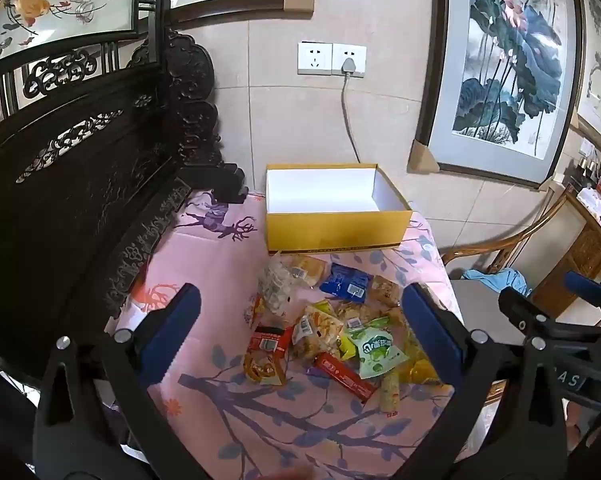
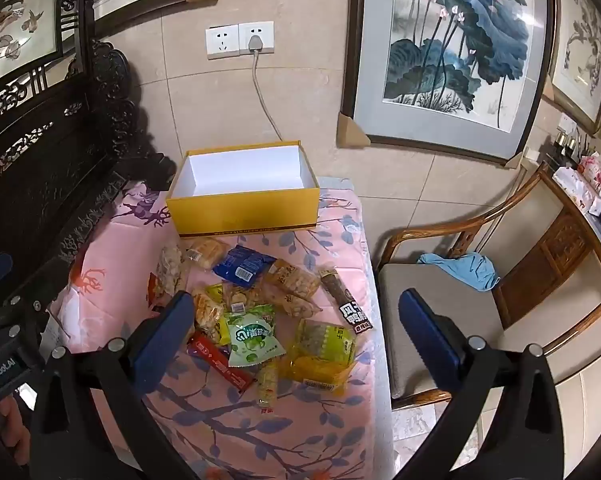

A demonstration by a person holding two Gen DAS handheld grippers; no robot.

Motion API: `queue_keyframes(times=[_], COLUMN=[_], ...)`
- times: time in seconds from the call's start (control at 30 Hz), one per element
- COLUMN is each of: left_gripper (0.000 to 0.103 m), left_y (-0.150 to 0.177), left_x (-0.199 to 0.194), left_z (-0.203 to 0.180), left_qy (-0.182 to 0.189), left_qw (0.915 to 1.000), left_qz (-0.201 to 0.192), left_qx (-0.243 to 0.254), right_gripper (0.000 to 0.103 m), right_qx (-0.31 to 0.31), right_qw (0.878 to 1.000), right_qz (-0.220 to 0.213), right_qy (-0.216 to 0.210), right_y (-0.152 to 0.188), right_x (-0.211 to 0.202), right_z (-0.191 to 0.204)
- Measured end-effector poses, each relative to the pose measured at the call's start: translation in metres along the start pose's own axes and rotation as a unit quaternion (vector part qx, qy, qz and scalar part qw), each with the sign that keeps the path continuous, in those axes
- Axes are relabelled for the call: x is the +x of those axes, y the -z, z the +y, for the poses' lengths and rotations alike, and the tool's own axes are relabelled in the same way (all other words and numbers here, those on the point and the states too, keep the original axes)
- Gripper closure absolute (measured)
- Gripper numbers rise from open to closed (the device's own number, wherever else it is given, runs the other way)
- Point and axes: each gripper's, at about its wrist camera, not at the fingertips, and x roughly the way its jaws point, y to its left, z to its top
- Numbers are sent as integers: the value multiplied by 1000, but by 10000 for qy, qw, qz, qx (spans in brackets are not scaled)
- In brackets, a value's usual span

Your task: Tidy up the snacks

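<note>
Snacks [image 2: 256,312] lie before yellow box [image 2: 244,210].

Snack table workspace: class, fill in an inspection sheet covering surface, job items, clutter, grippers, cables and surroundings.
Surface: pink floral tablecloth covering the table.
Job's things: open yellow cardboard box, white inside, empty; loose pile of wrapped snacks in front, including green-white pouch, blue packet, red bar.
Clutter: nothing seen on the table.
Grippers: left hand-held gripper and right hand-held gripper both open, holding nothing.
Cables: grey plugged-in cord running down behind the box.
Surroundings: wooden armchair with blue cloth; framed lotus painting.
</note>
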Motion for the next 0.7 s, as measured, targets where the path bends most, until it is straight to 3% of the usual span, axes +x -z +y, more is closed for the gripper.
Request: queue_keyframes(times=[0.2,0.3,0.43,0.7], left_gripper=[2,2,2,2], left_y=[-3,1,2,4], left_x=[4,4,6,4], left_z=[6,8,8,1], left_qy=[11,330,449,403], left_qw=[9997,9990,9985,9988], left_qz=[156,119,119,133], left_qx=[-162,-276,-301,-259], right_gripper=[1,1,1,1], right_qx=[15,-9,-17,-22], right_qw=[10000,10000,9999,9995], right_qz=[5,8,26,-34], right_qy=[-62,-86,-135,-323], right_y=[0,1,4,0], right_x=[0,2,4,-3], right_z=[0,-1,1,-1])
